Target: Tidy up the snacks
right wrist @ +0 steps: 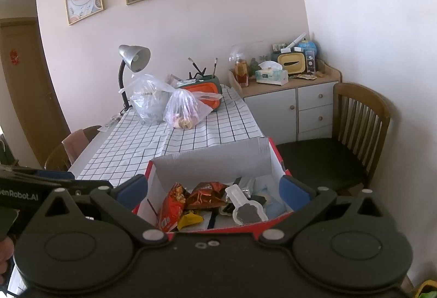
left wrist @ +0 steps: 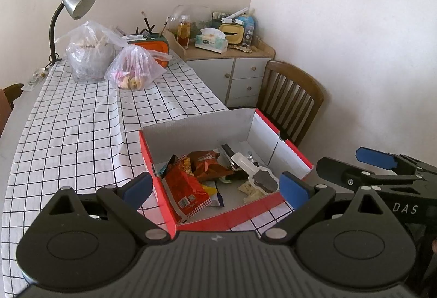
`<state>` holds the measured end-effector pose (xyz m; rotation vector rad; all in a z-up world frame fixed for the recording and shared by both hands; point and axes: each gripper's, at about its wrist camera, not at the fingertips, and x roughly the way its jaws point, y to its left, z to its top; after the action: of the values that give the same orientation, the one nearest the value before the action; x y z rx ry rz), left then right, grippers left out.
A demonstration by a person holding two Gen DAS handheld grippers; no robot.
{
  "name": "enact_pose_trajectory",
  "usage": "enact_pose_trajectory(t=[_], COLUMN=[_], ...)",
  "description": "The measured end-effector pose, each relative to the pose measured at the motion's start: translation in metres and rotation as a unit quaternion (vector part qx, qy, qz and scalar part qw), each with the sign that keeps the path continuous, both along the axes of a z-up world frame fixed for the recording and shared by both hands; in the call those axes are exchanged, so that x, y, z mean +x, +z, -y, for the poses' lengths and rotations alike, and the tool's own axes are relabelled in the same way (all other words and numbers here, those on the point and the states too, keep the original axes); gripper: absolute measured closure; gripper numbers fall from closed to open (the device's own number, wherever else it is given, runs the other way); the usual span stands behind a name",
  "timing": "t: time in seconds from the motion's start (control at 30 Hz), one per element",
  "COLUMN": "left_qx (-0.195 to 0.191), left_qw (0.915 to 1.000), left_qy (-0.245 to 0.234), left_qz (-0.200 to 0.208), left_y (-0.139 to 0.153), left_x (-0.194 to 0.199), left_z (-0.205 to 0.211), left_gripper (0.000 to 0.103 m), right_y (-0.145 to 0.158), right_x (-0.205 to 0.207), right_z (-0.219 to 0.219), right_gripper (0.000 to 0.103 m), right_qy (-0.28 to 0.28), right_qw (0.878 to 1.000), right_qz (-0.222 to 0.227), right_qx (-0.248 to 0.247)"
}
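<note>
A red cardboard box (left wrist: 235,212) with white inner walls sits at the near right corner of the checked tablecloth; it also shows in the right wrist view (right wrist: 275,158). Inside lie several snack packets: a red bag (left wrist: 185,186) (right wrist: 170,209), a brown bag (left wrist: 209,164) (right wrist: 209,194), a small yellow packet (right wrist: 189,220) and a clear plastic pack with a dark piece (left wrist: 258,173) (right wrist: 245,206). My left gripper (left wrist: 215,187) is open and empty above the box's near side. My right gripper (right wrist: 214,190) is open and empty over the box; it shows at the right edge of the left wrist view (left wrist: 379,161).
Two clear plastic bags (left wrist: 87,53) (left wrist: 135,68) with goods stand at the table's far end, beside a silver desk lamp (left wrist: 73,2) and an orange-and-green container (left wrist: 153,48). A wooden chair (left wrist: 289,98) stands right of the table. A grey cabinet (left wrist: 232,74) holds tissues and clutter.
</note>
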<state>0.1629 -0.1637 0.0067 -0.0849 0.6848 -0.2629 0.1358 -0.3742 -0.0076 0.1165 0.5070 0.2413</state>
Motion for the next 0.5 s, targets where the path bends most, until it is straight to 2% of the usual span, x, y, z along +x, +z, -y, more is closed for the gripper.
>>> enact_pose_trajectory(t=[0.5], left_qx=[-0.002], left_qw=[1.0000], left_qy=[-0.005], left_qz=[-0.007], left_y=[-0.0034], left_x=[0.0003], left_z=[0.0002], left_gripper=[0.003], right_y=[-0.0043], right_x=[0.0007], right_z=[-0.0013], right_gripper=[0.000], right_qy=[-0.009], right_qw=[1.000], right_qz=[-0.008], right_qx=[0.000])
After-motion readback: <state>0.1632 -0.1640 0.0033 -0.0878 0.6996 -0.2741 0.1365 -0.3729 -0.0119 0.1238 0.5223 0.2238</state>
